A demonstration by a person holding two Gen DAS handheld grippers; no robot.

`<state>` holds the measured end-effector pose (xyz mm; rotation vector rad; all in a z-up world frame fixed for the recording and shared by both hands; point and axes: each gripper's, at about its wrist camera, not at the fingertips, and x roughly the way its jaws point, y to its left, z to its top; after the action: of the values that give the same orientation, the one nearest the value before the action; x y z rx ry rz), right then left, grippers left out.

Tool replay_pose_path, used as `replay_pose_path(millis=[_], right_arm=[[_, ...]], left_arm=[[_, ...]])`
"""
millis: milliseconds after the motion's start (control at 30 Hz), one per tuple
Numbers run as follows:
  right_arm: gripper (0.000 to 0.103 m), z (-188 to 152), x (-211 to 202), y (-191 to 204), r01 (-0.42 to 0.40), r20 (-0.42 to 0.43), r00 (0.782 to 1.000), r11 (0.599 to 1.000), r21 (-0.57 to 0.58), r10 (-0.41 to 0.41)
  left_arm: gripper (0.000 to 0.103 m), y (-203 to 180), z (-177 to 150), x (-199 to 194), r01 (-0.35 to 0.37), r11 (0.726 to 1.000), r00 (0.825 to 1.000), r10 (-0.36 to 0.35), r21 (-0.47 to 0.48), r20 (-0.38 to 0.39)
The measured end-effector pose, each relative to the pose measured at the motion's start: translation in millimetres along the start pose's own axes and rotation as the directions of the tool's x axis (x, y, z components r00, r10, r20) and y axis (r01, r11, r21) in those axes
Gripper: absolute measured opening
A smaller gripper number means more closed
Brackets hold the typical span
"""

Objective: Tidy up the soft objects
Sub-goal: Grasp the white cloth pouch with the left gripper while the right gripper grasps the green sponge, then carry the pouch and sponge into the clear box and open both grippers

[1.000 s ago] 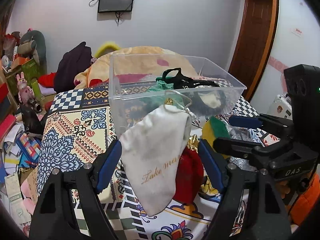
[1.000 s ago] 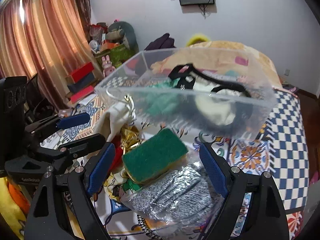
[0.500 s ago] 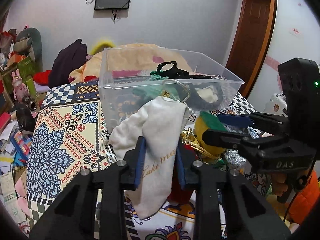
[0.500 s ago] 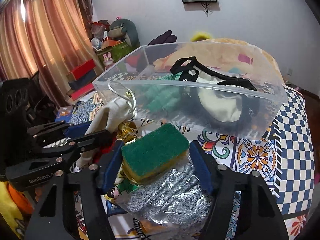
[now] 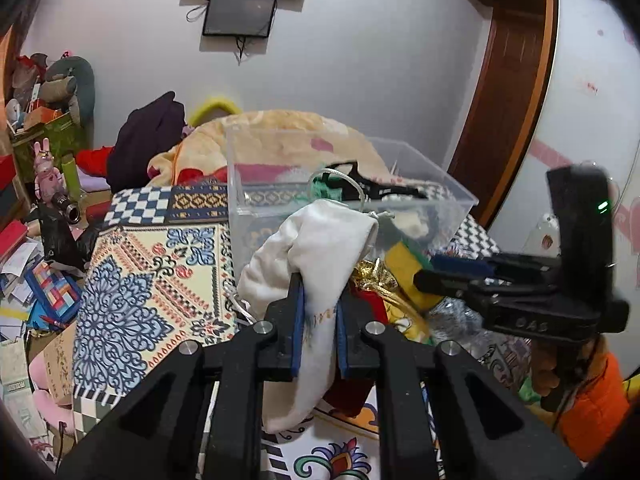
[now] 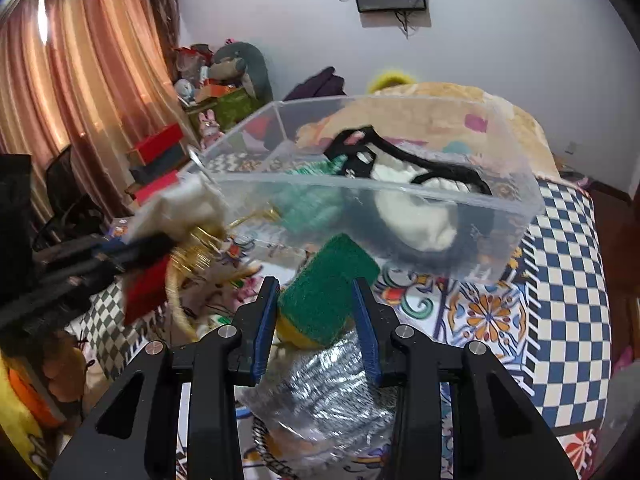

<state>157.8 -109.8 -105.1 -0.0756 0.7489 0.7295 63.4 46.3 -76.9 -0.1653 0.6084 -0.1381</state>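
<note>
Pouch (image 5: 320, 248) and sponge (image 6: 328, 280) are now pinched by left tongs (image 5: 319, 316) and right tongs (image 6: 316, 312) — spread a second ago — ready for the bin (image 6: 400, 200), centre frame.

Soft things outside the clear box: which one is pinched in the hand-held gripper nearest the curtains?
The white cloth pouch, squeezed by the left hand-held gripper; the green sponge is in the right one.

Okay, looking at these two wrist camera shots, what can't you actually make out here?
- Left view: the lettering on the white cloth pouch is covered by the left gripper.
- Right view: the left gripper and the gold item beside it are motion-blurred.
- Right view: the silver wrapped bundle is partly hidden by the sponge and the right gripper.
</note>
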Motion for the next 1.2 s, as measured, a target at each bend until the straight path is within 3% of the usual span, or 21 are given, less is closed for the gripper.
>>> replay_pose_path(millis=[67, 233, 367, 400, 433, 500, 700, 900, 1200], right_arm=[[0.036, 0.9, 2.0, -3.0, 0.009, -0.013, 1.000, 1.000, 0.017, -0.009], [0.050, 0.5, 10.7, -8.0, 0.013, -0.042, 0.999, 0.999, 0.046, -0.011], [0.050, 1.3, 11.6, -6.2, -0.002, -0.026, 1.000, 0.999, 0.048, 0.003], [0.048, 2.0, 12.1, -4.3, -0.008, -0.023, 1.000, 0.999, 0.043, 0.009], [0.039, 2.1, 11.9, -2.2, -0.006, -0.014, 1.000, 0.999, 0.036, 0.007], [0.038, 1.3, 10.4, 0.7, -0.009, -0.006, 1.000, 1.000, 0.021, 0.009], [0.037, 3.2, -7.0, 6.5, -0.018, 0.060, 0.998, 1.000, 0.011, 0.018], [0.037, 7.8, -18.8, 9.7, -0.026, 0.101, 0.995, 1.000, -0.018, 0.028], [0.037, 11.8, -30.2, 6.2, -0.034, 0.132, 0.991, 0.999, -0.003, 0.034]], left_arm=[[0.013, -0.7, 3.1, -4.7, 0.003, 1.000, 1.000, -0.003, -0.001, 0.014], [0.013, -3.3, 5.4, -8.0, 0.007, 1.000, 1.000, -0.007, 0.003, 0.020], [0.013, -3.9, 0.4, 6.7, -0.001, 1.000, 0.999, 0.002, 0.016, -0.038], [0.013, -4.0, -1.3, 11.3, -0.002, 1.000, 0.999, 0.003, 0.016, -0.053], [0.013, -3.7, -3.2, 15.8, 0.000, 1.000, 0.997, 0.001, 0.015, -0.072], [0.014, -3.9, -6.0, 20.1, 0.009, 1.000, 0.996, -0.007, 0.015, -0.089], [0.025, -7.0, -5.6, 21.0, -0.025, 0.999, 0.997, 0.027, 0.034, -0.079], [0.024, -0.2, -5.2, 21.5, -0.034, 0.999, 0.997, 0.035, 0.010, -0.070], [0.010, 2.2, 1.2, 6.1, -0.031, 1.000, 0.999, 0.031, -0.004, -0.034]])
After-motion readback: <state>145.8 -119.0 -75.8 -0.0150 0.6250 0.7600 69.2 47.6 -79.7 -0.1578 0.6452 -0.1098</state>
